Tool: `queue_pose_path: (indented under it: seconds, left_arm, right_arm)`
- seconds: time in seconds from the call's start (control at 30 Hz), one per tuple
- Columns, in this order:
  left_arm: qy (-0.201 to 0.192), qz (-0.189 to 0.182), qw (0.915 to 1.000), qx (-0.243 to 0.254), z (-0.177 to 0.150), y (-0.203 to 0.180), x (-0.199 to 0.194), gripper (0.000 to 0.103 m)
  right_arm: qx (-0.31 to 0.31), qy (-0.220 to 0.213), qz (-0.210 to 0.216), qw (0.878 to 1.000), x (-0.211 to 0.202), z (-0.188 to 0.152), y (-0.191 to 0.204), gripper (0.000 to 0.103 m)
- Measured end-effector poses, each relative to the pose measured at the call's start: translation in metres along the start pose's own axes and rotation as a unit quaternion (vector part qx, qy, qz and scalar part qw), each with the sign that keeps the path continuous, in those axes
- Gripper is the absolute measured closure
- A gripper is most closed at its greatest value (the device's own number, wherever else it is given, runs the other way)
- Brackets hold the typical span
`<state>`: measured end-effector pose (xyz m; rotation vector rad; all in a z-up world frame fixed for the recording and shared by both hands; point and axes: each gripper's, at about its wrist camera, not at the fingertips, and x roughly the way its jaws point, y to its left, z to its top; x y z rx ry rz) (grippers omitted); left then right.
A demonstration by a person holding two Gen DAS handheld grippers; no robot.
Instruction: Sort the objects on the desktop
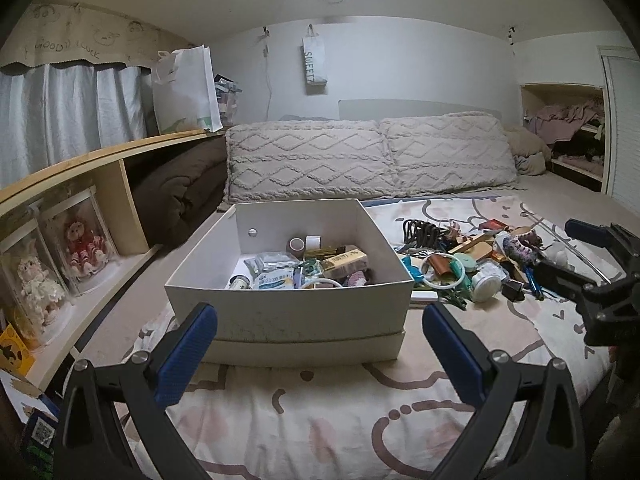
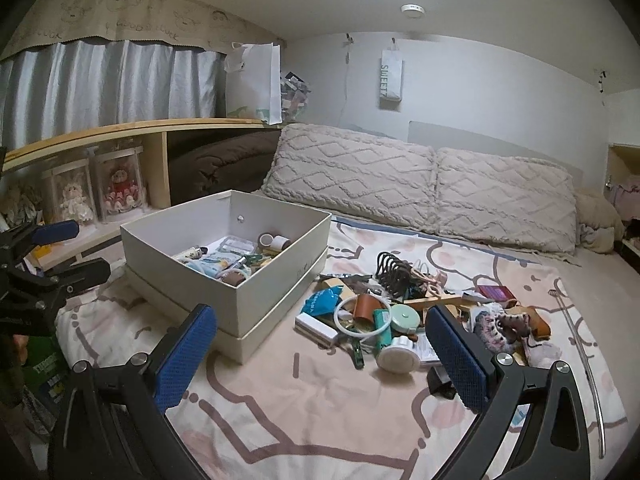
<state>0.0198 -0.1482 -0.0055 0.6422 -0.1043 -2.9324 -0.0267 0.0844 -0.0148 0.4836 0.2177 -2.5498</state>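
Note:
A white cardboard box (image 1: pixel 288 312) (image 2: pixel 276 300) stands on the patterned bedsheet and holds several small items: tape rolls, packets, a gold box. Right of it lies a pile of loose objects (image 1: pixel 472 264) (image 2: pixel 408 312), among them a black hair claw (image 2: pixel 394 270), a white jar (image 2: pixel 396 358), a mint round tin (image 2: pixel 405 317) and a teal packet (image 2: pixel 322 300). My left gripper (image 1: pixel 320 344) hovers open in front of the box, empty. My right gripper (image 2: pixel 322 354) is open and empty before the pile; it also shows at the right edge of the left wrist view (image 1: pixel 576 252).
Two knitted pillows (image 1: pixel 360 156) line the back of the bed. A wooden shelf (image 1: pixel 80 168) on the left holds dolls in clear cases and a brown blanket. A thin metal rod (image 2: pixel 588 360) lies at the sheet's right edge. Bare sheet lies in front of both grippers.

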Motion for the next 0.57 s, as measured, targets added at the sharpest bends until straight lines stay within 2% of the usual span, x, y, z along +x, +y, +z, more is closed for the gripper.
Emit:
queue_pose_path:
  seconds: [0.57]
  left_arm:
    - [0.000, -0.005, 1.0000, -0.008, -0.0016, -0.0014, -0.0050, 0.000]
  right_arm:
    - [-0.008, 0.004, -0.002, 1.000, -0.0047, -0.0045, 0.0085, 0.000]
